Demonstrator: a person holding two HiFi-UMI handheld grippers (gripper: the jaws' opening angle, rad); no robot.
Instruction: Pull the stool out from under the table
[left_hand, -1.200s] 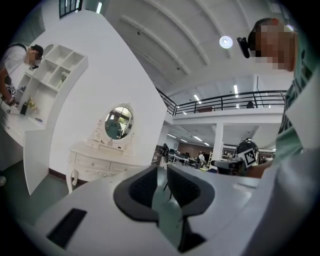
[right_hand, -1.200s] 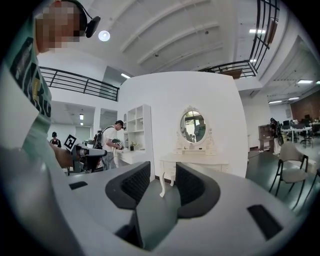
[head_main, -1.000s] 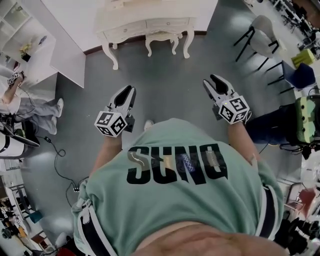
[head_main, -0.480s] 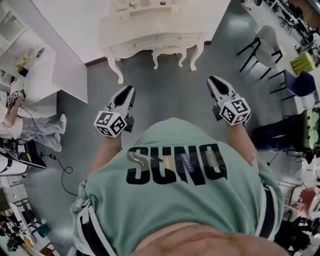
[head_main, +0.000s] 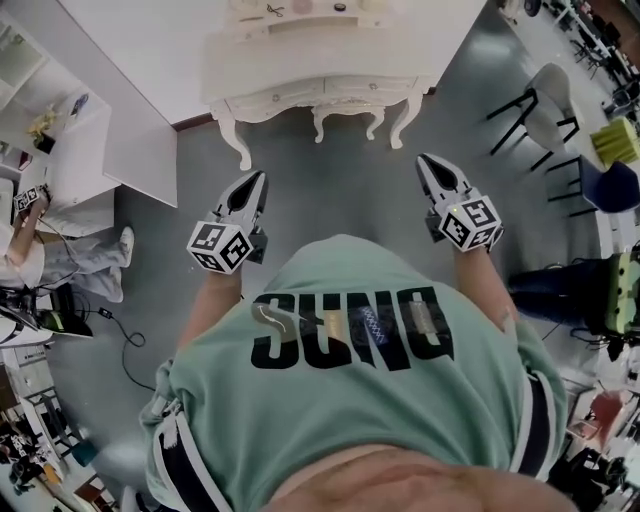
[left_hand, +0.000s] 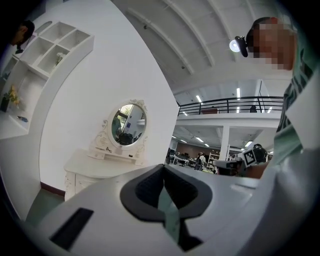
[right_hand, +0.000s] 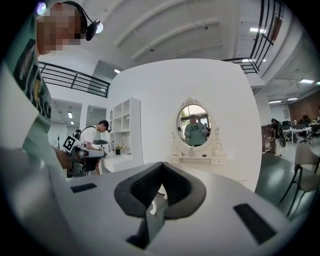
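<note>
A cream dressing table (head_main: 320, 85) with an oval mirror stands against the white wall at the top of the head view. The matching stool (head_main: 347, 117) is tucked under it; only its seat edge and curved legs show. My left gripper (head_main: 257, 180) and right gripper (head_main: 432, 162) hover over the grey floor in front of the person's body, well short of the table. Both are shut with nothing between the jaws. In the left gripper view, the left gripper (left_hand: 163, 167) points past the table (left_hand: 100, 170). The right gripper (right_hand: 162, 165) faces the mirror (right_hand: 195, 125).
A white shelf unit (head_main: 90, 130) juts out at the left, with another person (head_main: 30, 250) beside it and a cable (head_main: 120, 340) on the floor. Chairs (head_main: 545, 95) and a blue seat (head_main: 610, 185) stand at the right.
The table and stool have shifted right and lower in the head view and look nearer. The right gripper's jaws have come together; both grippers hold almost the same place.
</note>
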